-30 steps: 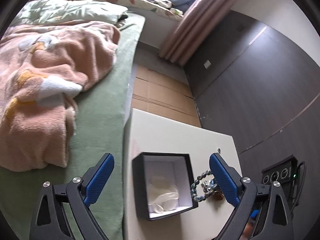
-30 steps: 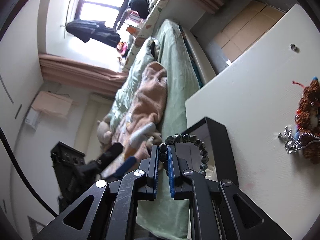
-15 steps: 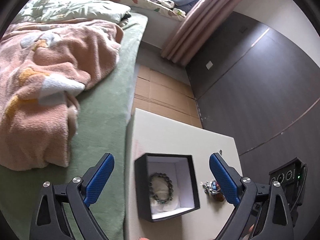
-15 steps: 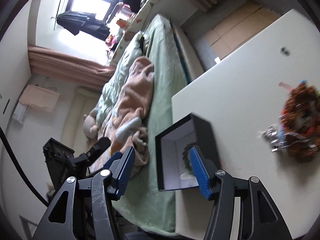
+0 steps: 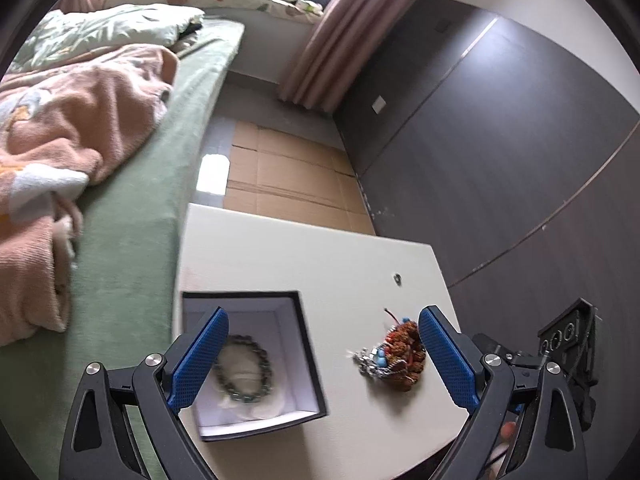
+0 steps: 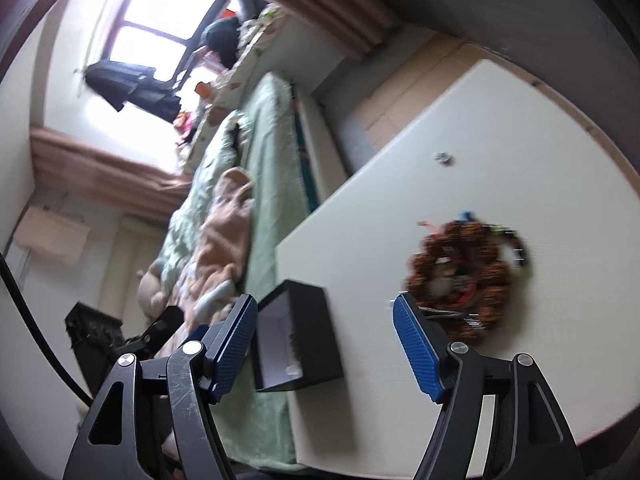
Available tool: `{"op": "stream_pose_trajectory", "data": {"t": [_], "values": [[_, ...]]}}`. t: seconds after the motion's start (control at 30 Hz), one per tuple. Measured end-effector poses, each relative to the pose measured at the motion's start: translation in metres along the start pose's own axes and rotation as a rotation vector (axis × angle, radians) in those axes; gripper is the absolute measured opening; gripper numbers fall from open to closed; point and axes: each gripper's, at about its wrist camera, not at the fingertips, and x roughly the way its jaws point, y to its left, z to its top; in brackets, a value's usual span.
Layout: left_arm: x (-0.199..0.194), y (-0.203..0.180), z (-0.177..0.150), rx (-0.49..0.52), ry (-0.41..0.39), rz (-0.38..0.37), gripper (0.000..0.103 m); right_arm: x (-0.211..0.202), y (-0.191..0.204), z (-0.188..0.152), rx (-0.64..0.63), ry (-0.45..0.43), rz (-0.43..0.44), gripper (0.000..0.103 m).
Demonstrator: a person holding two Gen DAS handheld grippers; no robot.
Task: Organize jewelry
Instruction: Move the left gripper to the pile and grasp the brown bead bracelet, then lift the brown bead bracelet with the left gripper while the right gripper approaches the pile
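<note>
The right tongs [image 6: 322, 344] were opening, nothing between them; the left tongs [image 5: 322, 356] stood apart, empty. One bracelet [image 5: 244, 370] lay in the box [image 5: 308, 344] by the left pad. Just beyond the right pad sat the tangle [image 6: 464, 276]: approach slowly, pinch one strand only.

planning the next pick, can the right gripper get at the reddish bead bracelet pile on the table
Probably yes: the right gripper, jaws opening and empty, faces the reddish bead pile, which lies uncovered on the white table, apart from the black box.
</note>
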Motion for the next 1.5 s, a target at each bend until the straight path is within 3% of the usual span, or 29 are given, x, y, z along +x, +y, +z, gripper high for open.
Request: {"op": "stream_pose_trajectory", "data": {"t": [0.17,0.23,0.53,0.73,0.83,0.97,1.13,1.27,1.33,1.5], "values": [[0.018,-0.028,-0.006,0.059,0.028,0.007,0.089,-0.006,-0.03,0.003,0.089,0.008,-0.045,0.077],[0.026,-0.038,-0.009,0.076,0.049,-0.002,0.08,-0.008,-0.038,0.003,0.125,0.006,-0.05,0.077],[0.078,-0.078,-0.022,0.114,0.155,-0.029,0.056,-0.027,-0.075,0.013,0.205,-0.024,-0.103,0.077],[0.113,-0.095,-0.028,0.129,0.203,-0.009,0.053,-0.034,-0.091,0.017,0.23,-0.05,-0.172,0.077],[0.134,-0.1,-0.033,0.153,0.231,0.017,0.047,-0.037,-0.097,0.02,0.242,-0.058,-0.166,0.076],[0.157,-0.104,-0.038,0.169,0.276,0.053,0.042,-0.046,-0.101,0.023,0.231,-0.094,-0.225,0.076],[0.171,-0.11,-0.046,0.212,0.298,0.096,0.035,-0.049,-0.1,0.028,0.17,-0.102,-0.277,0.076],[0.179,-0.111,-0.053,0.254,0.318,0.141,0.032,-0.045,-0.102,0.028,0.161,-0.073,-0.262,0.076],[0.179,-0.111,-0.053,0.248,0.31,0.138,0.024,-0.041,-0.103,0.027,0.173,-0.05,-0.237,0.076],[0.161,-0.107,-0.046,0.22,0.265,0.104,0.021,-0.031,-0.104,0.025,0.188,-0.02,-0.228,0.076]]}}
